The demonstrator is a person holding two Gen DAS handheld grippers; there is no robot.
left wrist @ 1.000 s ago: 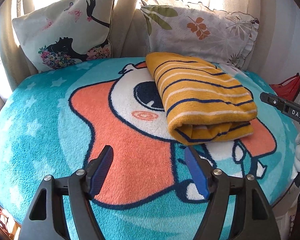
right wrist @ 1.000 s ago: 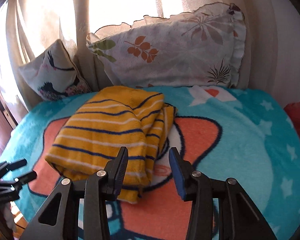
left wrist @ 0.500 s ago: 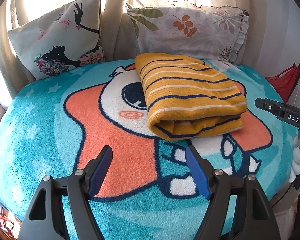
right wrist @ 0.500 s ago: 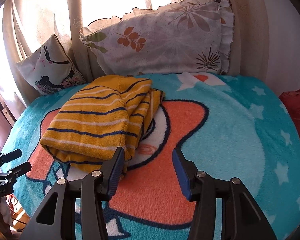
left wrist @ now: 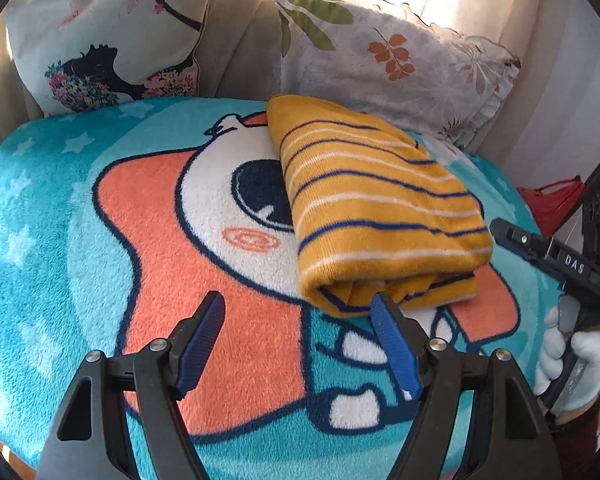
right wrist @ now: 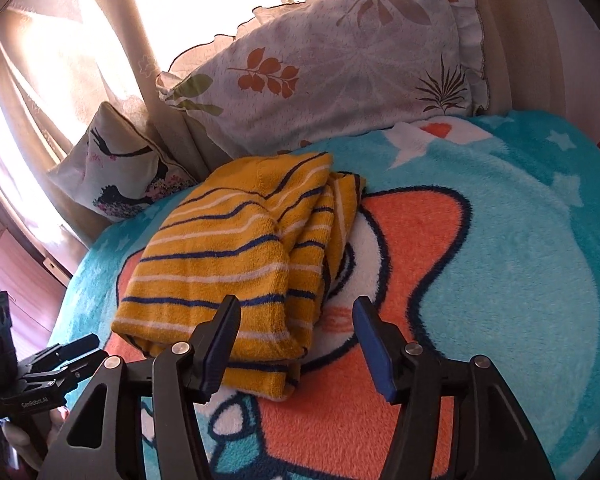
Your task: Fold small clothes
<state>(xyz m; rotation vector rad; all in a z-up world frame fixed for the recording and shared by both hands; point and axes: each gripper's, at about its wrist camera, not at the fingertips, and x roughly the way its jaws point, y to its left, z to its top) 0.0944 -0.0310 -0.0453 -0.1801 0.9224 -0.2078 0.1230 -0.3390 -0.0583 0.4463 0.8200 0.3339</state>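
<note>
As the left wrist camera looks along its fingers, the left gripper hangs over the cartoon blanket with its jaws spread wide and nothing between them. The striped yellow garment lies just ahead and to the right, already a compact rectangle with its rolled fold edge facing the camera; the right-hand finger's tip overlaps that edge, though I cannot tell if it touches. Two pillows lean behind.

From the right wrist camera, the right gripper is likewise wide open and empty, near the garment's front corner. Layers stack fairly evenly here, with one edge peeking out along the right side. Folding looks essentially done; at most some tidying of that edge remains.
</note>
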